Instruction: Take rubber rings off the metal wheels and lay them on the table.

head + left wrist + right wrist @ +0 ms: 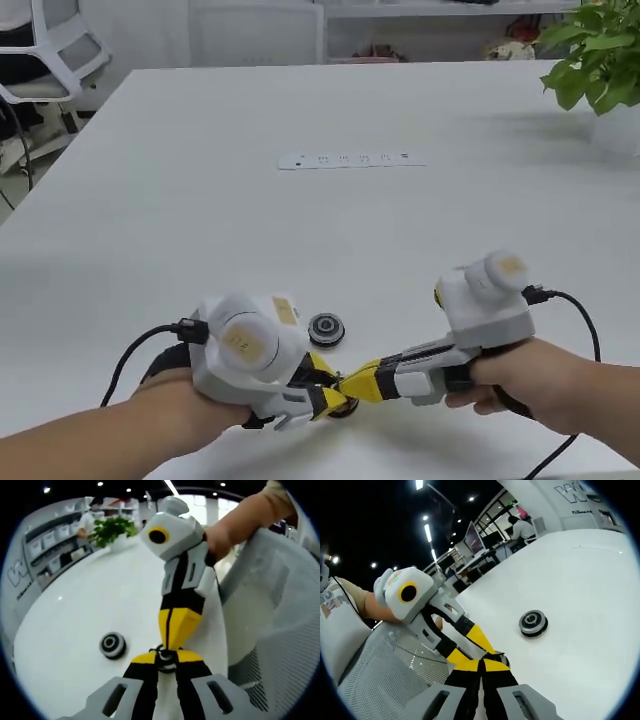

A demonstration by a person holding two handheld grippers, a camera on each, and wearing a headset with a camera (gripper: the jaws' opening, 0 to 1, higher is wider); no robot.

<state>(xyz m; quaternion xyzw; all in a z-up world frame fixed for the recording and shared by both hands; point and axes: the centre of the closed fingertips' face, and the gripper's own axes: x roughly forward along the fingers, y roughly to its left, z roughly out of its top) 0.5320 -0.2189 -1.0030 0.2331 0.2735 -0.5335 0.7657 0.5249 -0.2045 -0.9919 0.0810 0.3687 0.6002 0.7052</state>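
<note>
Okay, left gripper (167,656) clamps a small metal wheel (167,663) low over the table (300,230) near a second wheel (326,328), right gripper (481,664) jaws pressed together, seemingly nipping its rubber ring (499,655), so hold left steady and peel outward gently.

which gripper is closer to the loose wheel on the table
Left. The left gripper sits right beside the loose wheel; the right gripper comes from farther off, though both tips meet at a second wheel.

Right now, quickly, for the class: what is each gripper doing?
Left gripper: closed on a wheel.
Right gripper: closed, tips at that wheel; grip cannot be told.
</note>
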